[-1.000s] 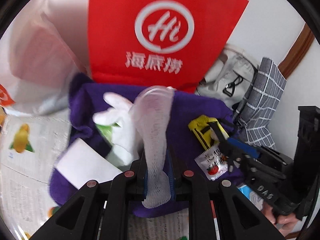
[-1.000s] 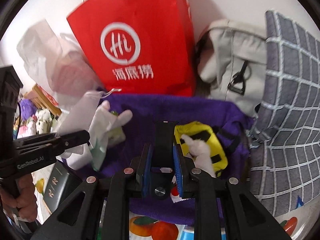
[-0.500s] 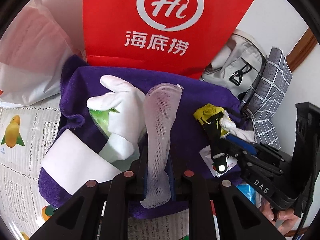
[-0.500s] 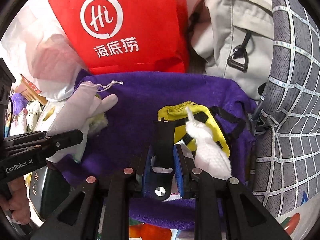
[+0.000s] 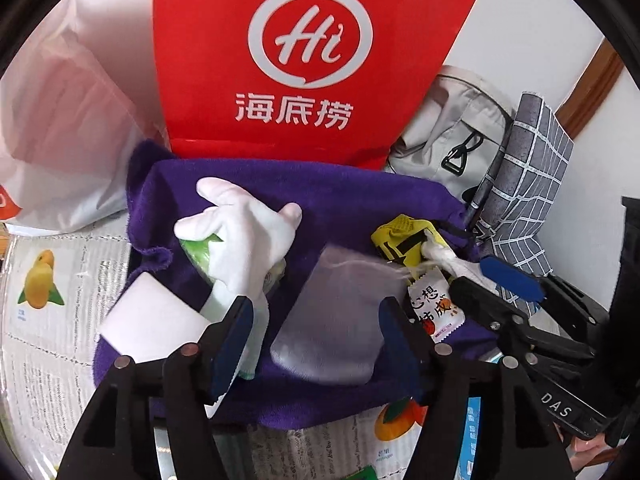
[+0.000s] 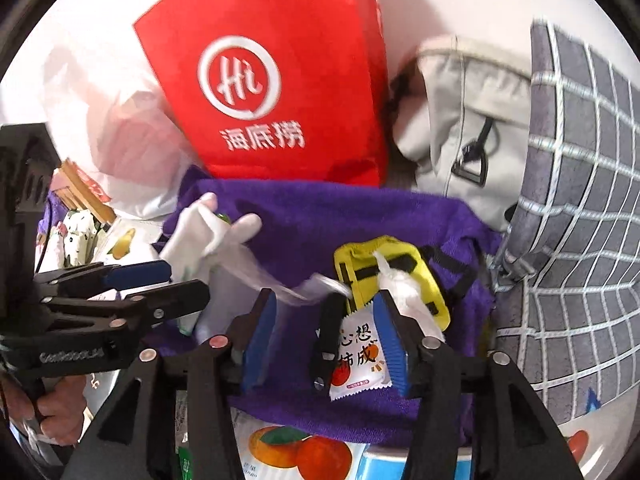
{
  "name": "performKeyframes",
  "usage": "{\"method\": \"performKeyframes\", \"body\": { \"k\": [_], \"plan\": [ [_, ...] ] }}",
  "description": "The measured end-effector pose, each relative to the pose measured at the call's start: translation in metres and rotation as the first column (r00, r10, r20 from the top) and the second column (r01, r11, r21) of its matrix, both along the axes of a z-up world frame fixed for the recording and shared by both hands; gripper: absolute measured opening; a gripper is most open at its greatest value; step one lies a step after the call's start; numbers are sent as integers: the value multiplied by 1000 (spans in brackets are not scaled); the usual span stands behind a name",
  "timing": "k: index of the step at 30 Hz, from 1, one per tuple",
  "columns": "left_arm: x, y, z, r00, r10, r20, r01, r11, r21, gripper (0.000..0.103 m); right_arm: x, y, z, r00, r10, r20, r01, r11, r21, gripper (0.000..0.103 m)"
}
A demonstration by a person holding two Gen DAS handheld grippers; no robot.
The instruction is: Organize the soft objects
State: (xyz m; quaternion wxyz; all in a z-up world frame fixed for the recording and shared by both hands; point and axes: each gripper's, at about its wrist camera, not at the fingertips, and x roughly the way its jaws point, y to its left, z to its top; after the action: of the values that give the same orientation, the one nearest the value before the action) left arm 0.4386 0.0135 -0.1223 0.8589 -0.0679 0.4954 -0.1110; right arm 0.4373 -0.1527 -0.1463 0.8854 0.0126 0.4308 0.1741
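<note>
Left wrist view: the left gripper point(image 5: 316, 320) has its jaws wide apart, holding nothing. The mesh pouch point(image 5: 332, 316) lies blurred between them on the purple towel point(image 5: 348, 208), apparently loose on the cloth. Just to its left, a white glove point(image 5: 240, 236) is draped over something green, and a white pad point(image 5: 148, 320) sits at the towel's near left corner. To the right are a yellow pouch point(image 5: 400, 232) with black straps, a second white glove point(image 5: 448, 258) lying against it, and a snack packet point(image 5: 434, 308). The right gripper point(image 5: 496, 292) reaches in from that side over the packet.

Right wrist view: the right gripper point(image 6: 324, 320) also has its jaws open, gripping nothing. The snack packet point(image 6: 360, 356) and a black strap point(image 6: 328, 336) lie between them, with the yellow pouch point(image 6: 388, 268) and white glove point(image 6: 404, 296) just beyond. The left gripper point(image 6: 160, 284) shows at the left, near the glove point(image 6: 208, 228) and the pouch point(image 6: 260, 276).

Judging from this, the soft items are gathered on the towel but not sorted: the gloves are unpaired, well apart, and the pouches are loose. Most of the tidying seems left.

A red bag point(image 6: 280, 92) stands behind the towel, with a plastic bag point(image 5: 60, 128) to its left and a grey backpack point(image 6: 472, 112) and checked cloth point(image 6: 576, 200) to its right. These crowd the towel's far edge, and the two grippers work close together.
</note>
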Motion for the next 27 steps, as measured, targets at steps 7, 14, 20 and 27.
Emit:
{"method": "performKeyframes", "body": {
  "k": [7, 14, 20, 27],
  "plan": [
    [-14, 18, 27, 996, 56, 71, -53, 998, -32, 63, -33, -9, 20, 998, -24, 50, 23, 1000, 20, 56],
    [-40, 20, 57, 983, 67, 172, -59, 997, -49, 63, -94, 11, 19, 996, 43, 81, -42, 999, -13, 69],
    [-84, 33, 63, 983, 47, 175, -35, 997, -70, 63, -134, 32, -10, 995, 93, -26, -93, 996, 3, 69],
    [-141, 64, 58, 978, 87, 192, -72, 994, -85, 63, -173, 51, -52, 988, 89, -128, -91, 996, -7, 64]
  ]
}}
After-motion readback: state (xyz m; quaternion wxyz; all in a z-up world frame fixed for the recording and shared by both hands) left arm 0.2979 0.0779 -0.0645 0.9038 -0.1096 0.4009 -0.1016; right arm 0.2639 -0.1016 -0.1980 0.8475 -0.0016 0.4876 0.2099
